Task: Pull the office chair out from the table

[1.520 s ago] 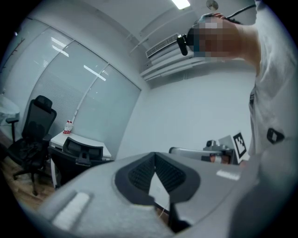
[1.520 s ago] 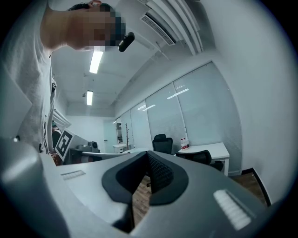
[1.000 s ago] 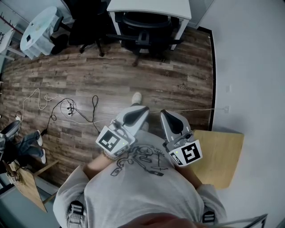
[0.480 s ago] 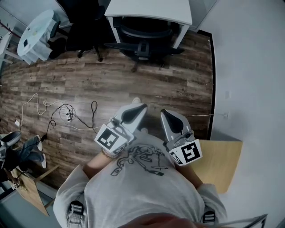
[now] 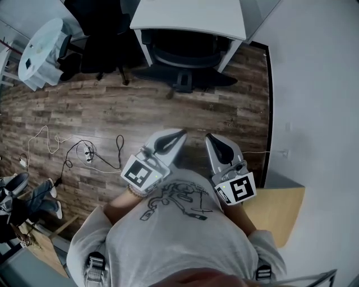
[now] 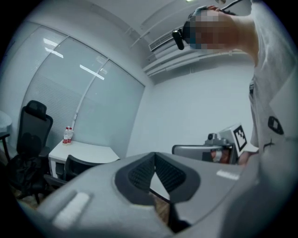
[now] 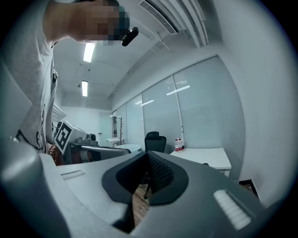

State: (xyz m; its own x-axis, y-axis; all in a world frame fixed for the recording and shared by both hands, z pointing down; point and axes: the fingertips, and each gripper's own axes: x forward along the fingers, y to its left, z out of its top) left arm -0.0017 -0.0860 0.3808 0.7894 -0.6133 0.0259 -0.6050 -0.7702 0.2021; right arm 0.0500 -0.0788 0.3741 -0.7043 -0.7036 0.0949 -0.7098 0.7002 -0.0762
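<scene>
Nearest, at 6 o'clock by the chest: left gripper (image 5: 178,134) and right gripper (image 5: 210,138), side by side, each with jaws pressed together on nothing. Beyond, wood floor (image 5: 224,106), loose cables (image 5: 84,148) at 9 o'clock. Farthest, at 12 o'clock: black office chair (image 5: 182,56), tucked under the white table (image 5: 188,14), well apart from both grippers.

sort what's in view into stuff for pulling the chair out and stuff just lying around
For the job: office chair under the white table; left gripper and right gripper, both shut, empty.
Lying about: floor cables; round table; second black chair; wooden tabletop.
</scene>
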